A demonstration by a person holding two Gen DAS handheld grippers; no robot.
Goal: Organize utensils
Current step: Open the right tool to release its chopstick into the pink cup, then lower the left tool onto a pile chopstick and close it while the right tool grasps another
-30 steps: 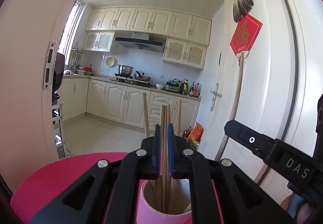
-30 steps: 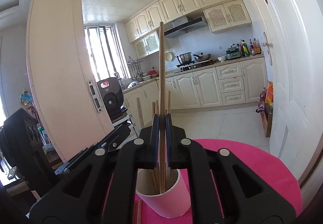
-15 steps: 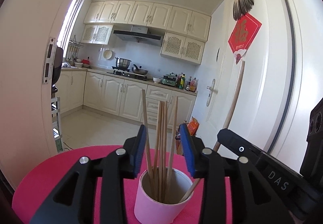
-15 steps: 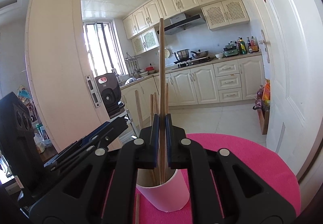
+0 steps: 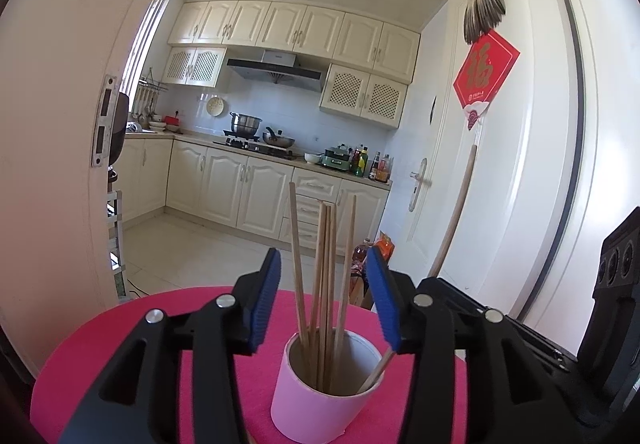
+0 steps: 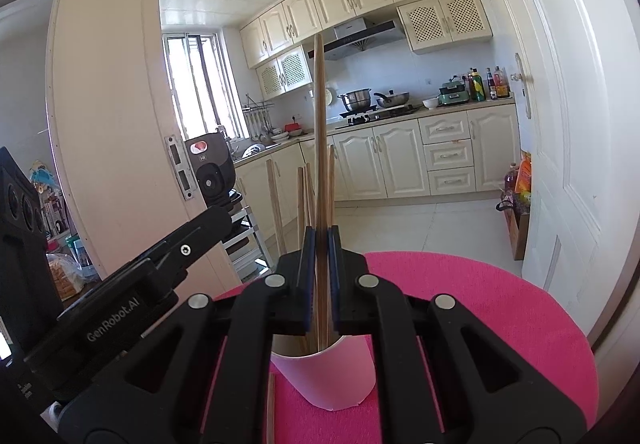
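Note:
A pink cup (image 5: pixel 324 396) stands on the round pink table (image 5: pixel 120 336) and holds several wooden chopsticks (image 5: pixel 326 256) upright. My left gripper (image 5: pixel 323 280) sits just behind the cup, its jaws opening; the chopsticks rise in the gap between the blue pads (image 5: pixel 264 296) without touching them. In the right wrist view my right gripper (image 6: pixel 320 244) is shut on one long chopstick (image 6: pixel 319 124), held upright with its lower end inside the same cup (image 6: pixel 332 376). Other chopsticks (image 6: pixel 302 196) stand behind it.
A loose chopstick (image 6: pixel 271 404) lies on the table beside the cup. The left tool's body (image 6: pixel 120 296) reaches in from the left of the right wrist view. A white door (image 5: pixel 520 164) stands close on the right, and a door edge (image 6: pixel 108 124) on the left.
My left gripper has let go of the chopsticks, and its jaws have spread wide apart. The right gripper keeps its grip on the long chopstick and stays where it was.

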